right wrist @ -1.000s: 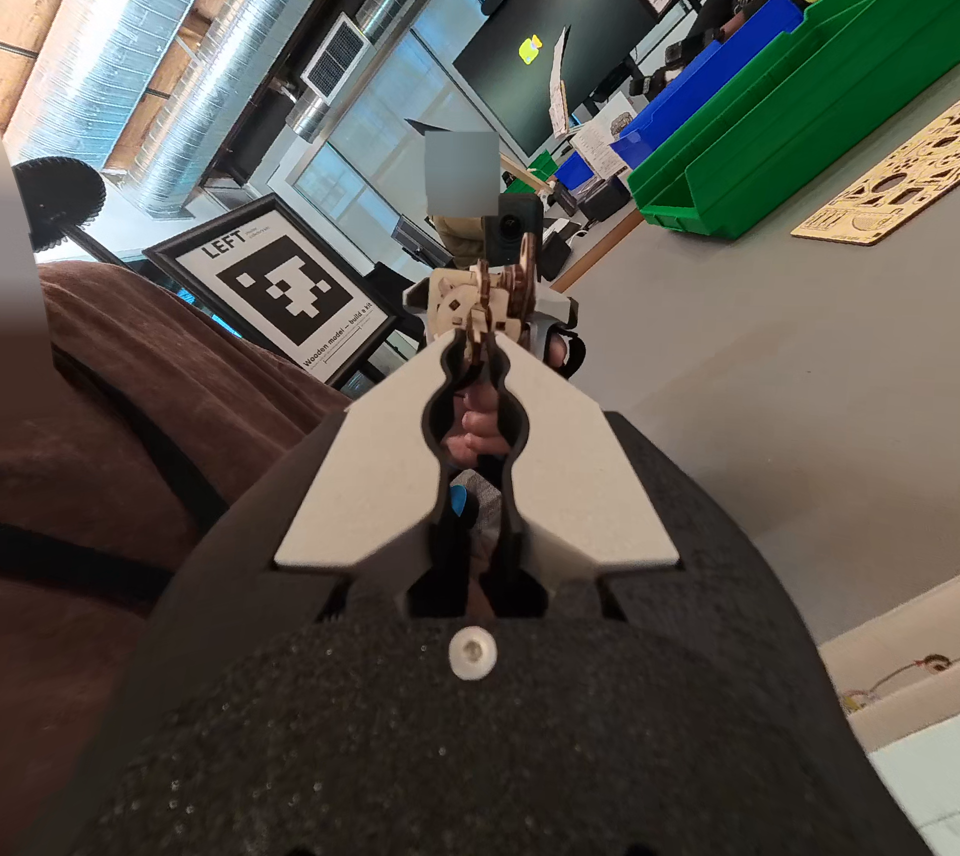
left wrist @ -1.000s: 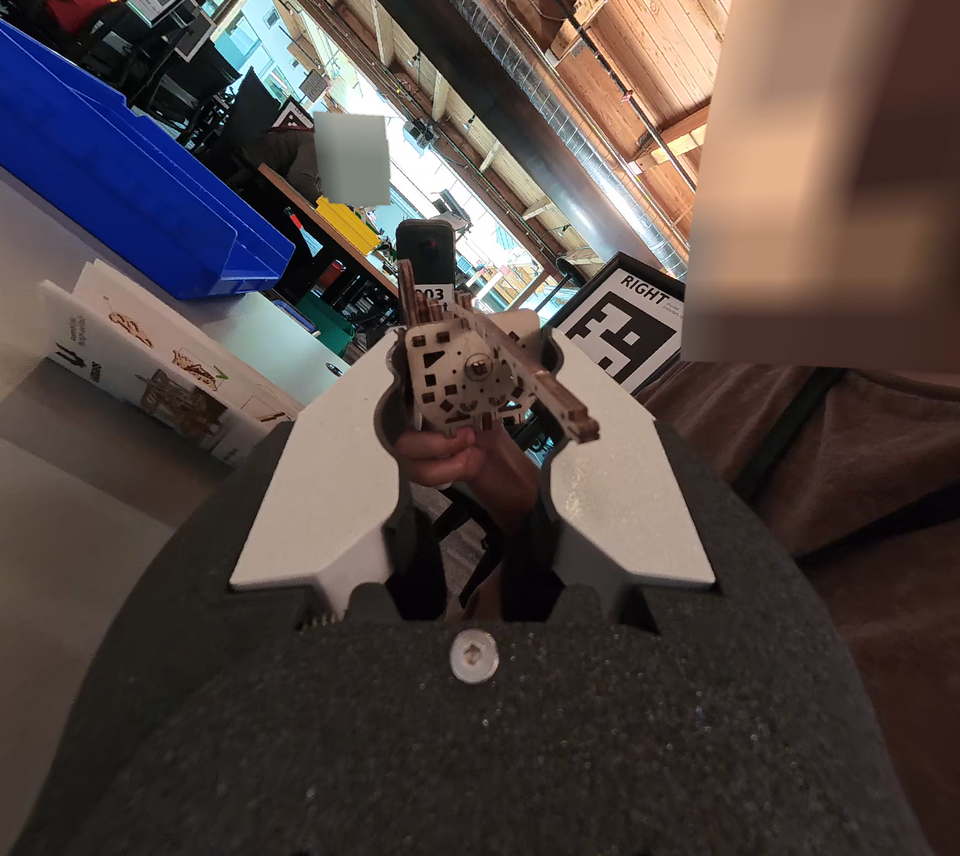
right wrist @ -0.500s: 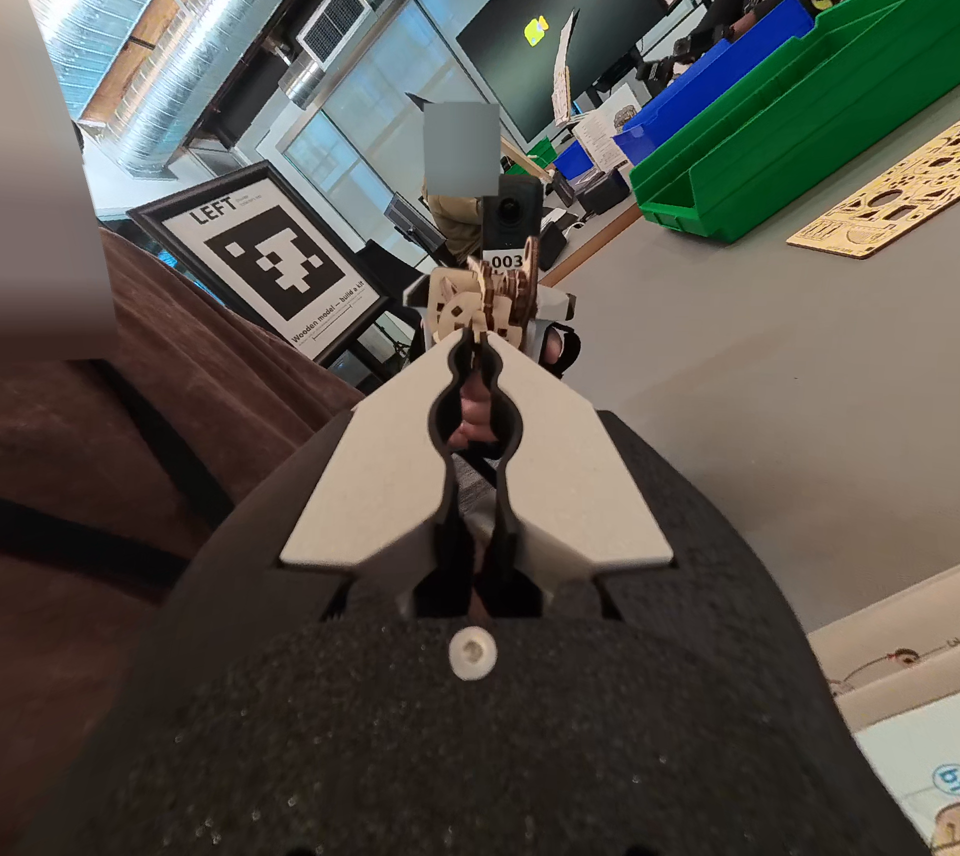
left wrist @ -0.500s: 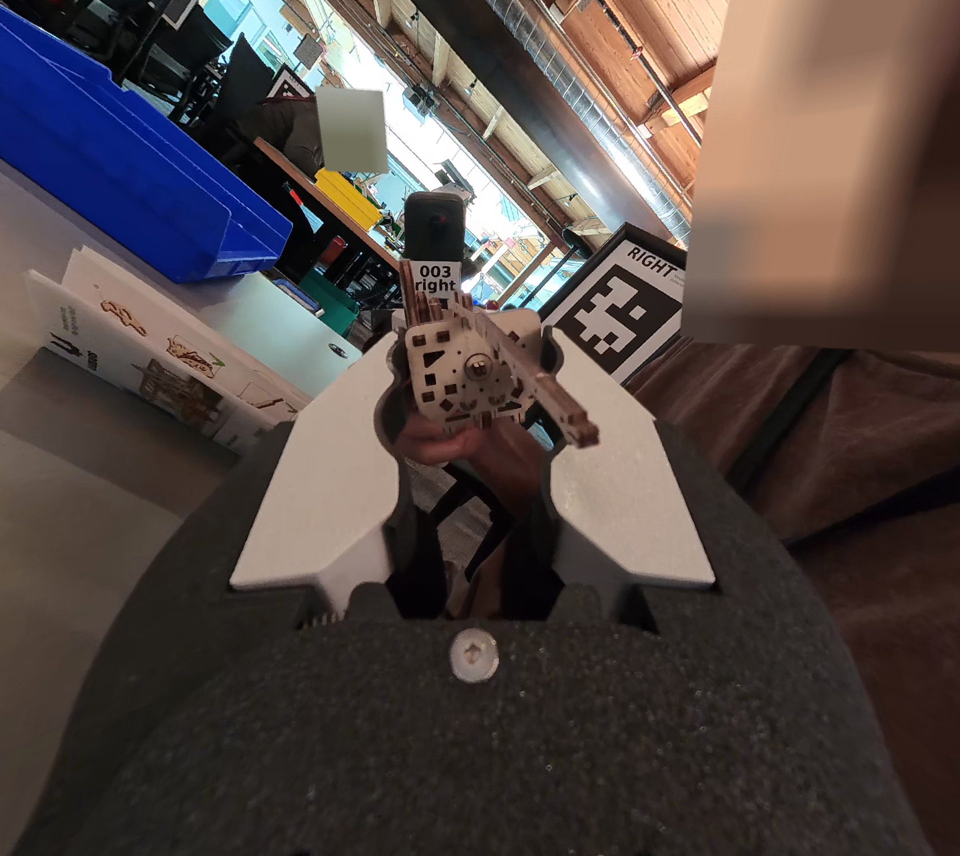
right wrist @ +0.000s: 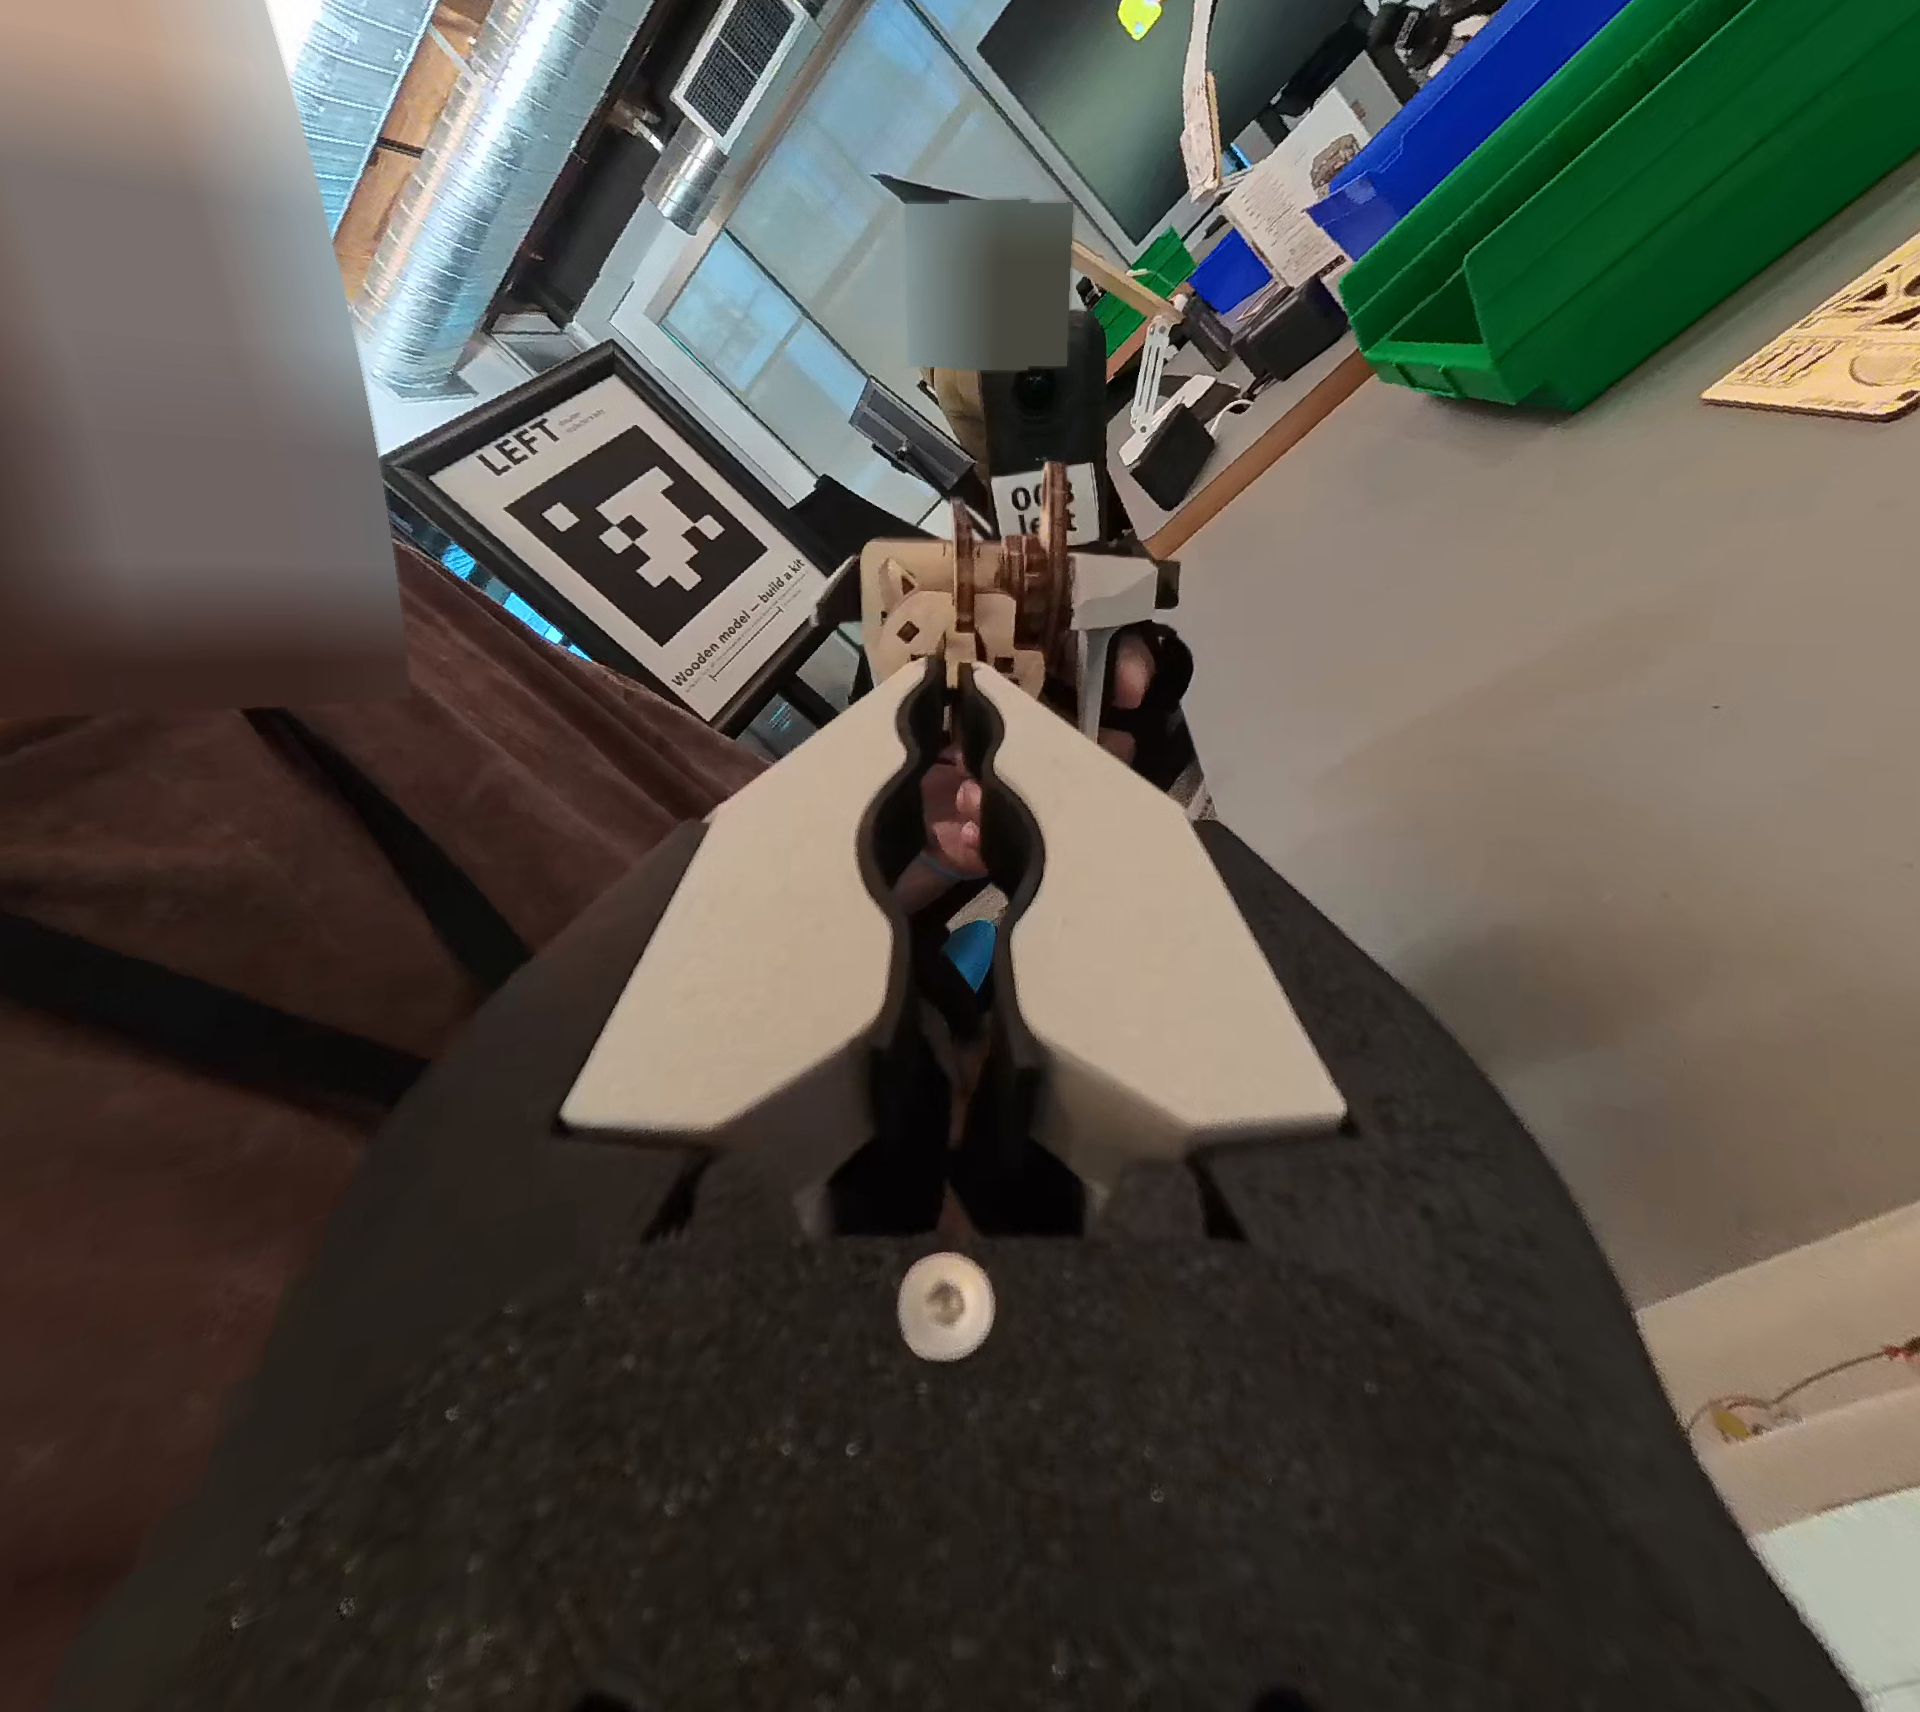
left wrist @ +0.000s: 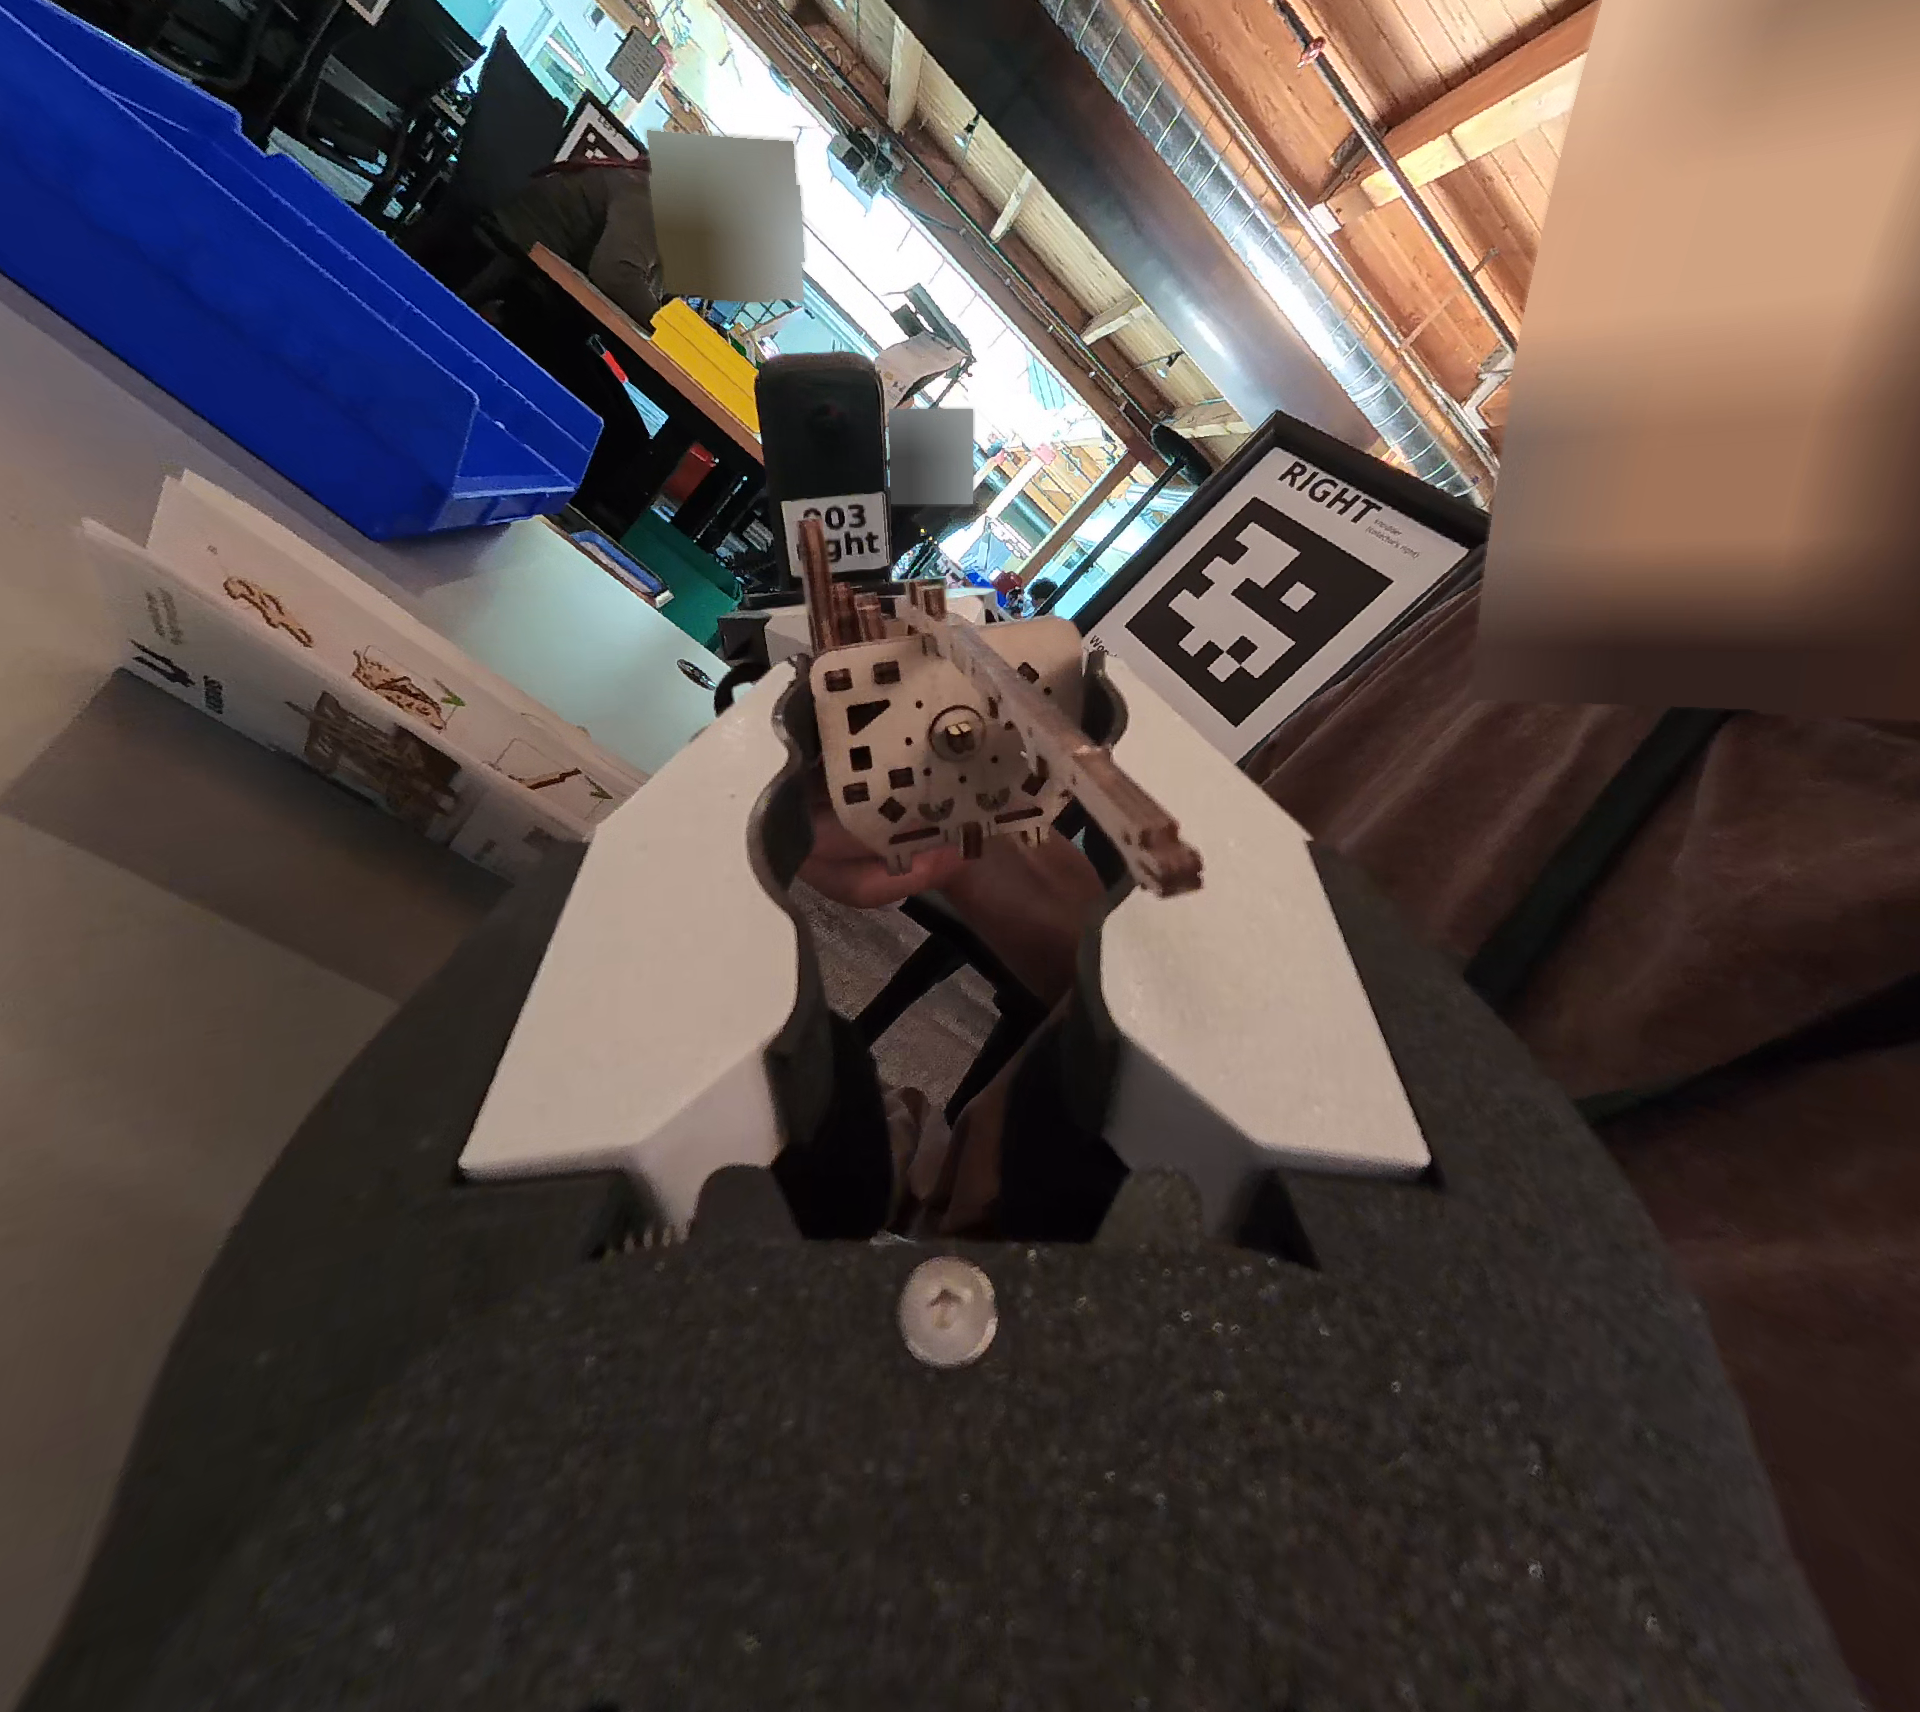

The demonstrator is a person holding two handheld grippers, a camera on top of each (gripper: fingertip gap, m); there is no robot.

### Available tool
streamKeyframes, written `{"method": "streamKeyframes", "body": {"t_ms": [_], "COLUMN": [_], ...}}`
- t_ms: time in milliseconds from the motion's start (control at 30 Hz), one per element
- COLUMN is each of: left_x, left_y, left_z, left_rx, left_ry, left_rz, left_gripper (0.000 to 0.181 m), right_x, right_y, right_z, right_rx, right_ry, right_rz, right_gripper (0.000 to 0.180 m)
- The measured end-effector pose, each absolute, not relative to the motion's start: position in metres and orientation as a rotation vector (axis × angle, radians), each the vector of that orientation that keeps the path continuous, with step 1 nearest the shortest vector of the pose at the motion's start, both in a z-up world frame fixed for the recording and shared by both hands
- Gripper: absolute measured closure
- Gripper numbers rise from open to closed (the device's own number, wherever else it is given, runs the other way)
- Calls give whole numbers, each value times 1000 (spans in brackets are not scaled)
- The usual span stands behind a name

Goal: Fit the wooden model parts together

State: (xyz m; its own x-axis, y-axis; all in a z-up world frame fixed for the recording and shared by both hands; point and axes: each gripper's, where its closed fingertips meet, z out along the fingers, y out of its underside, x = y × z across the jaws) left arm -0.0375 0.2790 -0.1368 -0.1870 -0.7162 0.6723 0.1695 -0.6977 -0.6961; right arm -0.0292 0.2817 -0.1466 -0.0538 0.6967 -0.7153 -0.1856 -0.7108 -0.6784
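Note:
A laser-cut wooden model (left wrist: 914, 748) with a perforated plate, a centre pin and a long slotted bar is held in the air between both grippers. My left gripper (left wrist: 935, 696) is shut on it, with the jaws spread to the plate's width. In the right wrist view the model (right wrist: 997, 602) shows edge-on with its gears. My right gripper (right wrist: 958, 675) is shut on a thin wooden part at its near edge. Each gripper faces the other. The joint between the parts is hidden.
A blue bin (left wrist: 260, 312) and an instruction booklet (left wrist: 312, 706) lie on the grey table at the left. A green bin (right wrist: 1662, 208) and a cut-out wooden sheet (right wrist: 1849, 343) lie at the right. Framed marker signs (left wrist: 1268, 613) (right wrist: 623, 540) stand behind. A person's brown sleeve (right wrist: 312, 883) is close. The grippers are tip to tip, or close to it.
Both grippers have kept their hold on the model. The pair has tilted and shifted slightly, so the background slid in both views.

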Motion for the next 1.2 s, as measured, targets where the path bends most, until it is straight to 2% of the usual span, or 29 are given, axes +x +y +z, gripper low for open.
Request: {"method": "streamKeyframes", "body": {"t_ms": [800, 1067, 1200], "left_x": [-42, -43, -49], "left_y": [286, 292, 294], "left_z": [-135, -137, -136], "left_rx": [-1501, -1511, -1505], "left_ry": [596, 552, 543], "left_rz": [-1945, -1961, -1943], "left_gripper": [133, 127, 133], "right_x": [-35, -29, -23], "right_y": [286, 290, 294], "right_z": [-151, -149, -148], "right_rx": [-1501, -1476, -1476], "right_ry": [-417, -363, -349], "right_rz": [2001, 2027, 2006], "right_gripper": [178, 179, 179]}}
